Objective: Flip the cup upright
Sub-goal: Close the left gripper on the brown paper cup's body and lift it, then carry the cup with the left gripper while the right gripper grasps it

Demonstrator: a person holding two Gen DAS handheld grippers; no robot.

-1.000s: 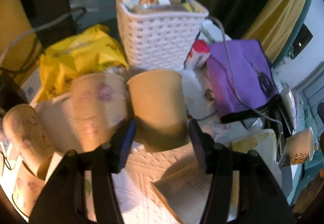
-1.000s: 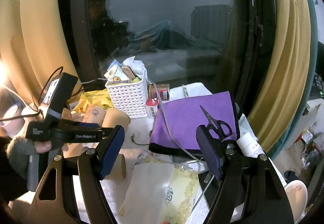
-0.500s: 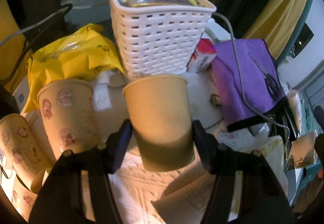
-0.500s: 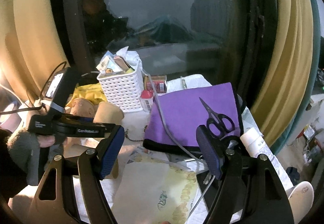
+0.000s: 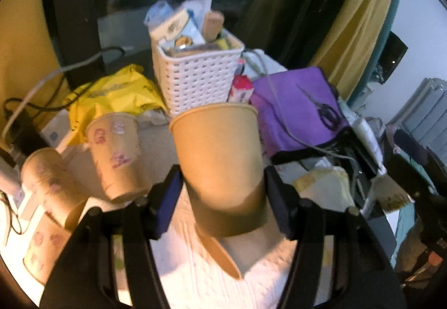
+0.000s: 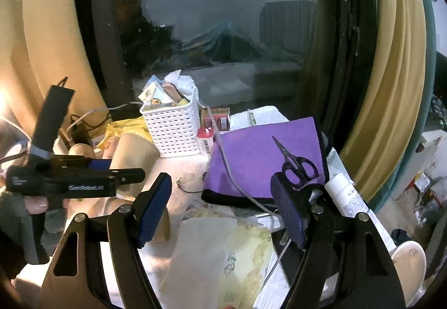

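My left gripper (image 5: 223, 200) is shut on a plain tan paper cup (image 5: 220, 166), gripping its lower wall. The cup stands upright with its open rim on top, held just above the white mat (image 5: 212, 275). In the right wrist view the same cup (image 6: 131, 152) sits in the left gripper (image 6: 123, 172) at the left. My right gripper (image 6: 220, 211) is open and empty, hovering over papers at the front of the table.
Several printed paper cups (image 5: 114, 152) lie and stand to the left of the held cup. A white basket (image 5: 195, 80) of items stands behind it, with a yellow bag (image 5: 114, 94) to its left. A purple cloth (image 6: 265, 158) with scissors (image 6: 296, 166) lies at the right.
The left gripper has lifted the plain cup and drawn it back from the basket, still upright. The right gripper has held nearly still.
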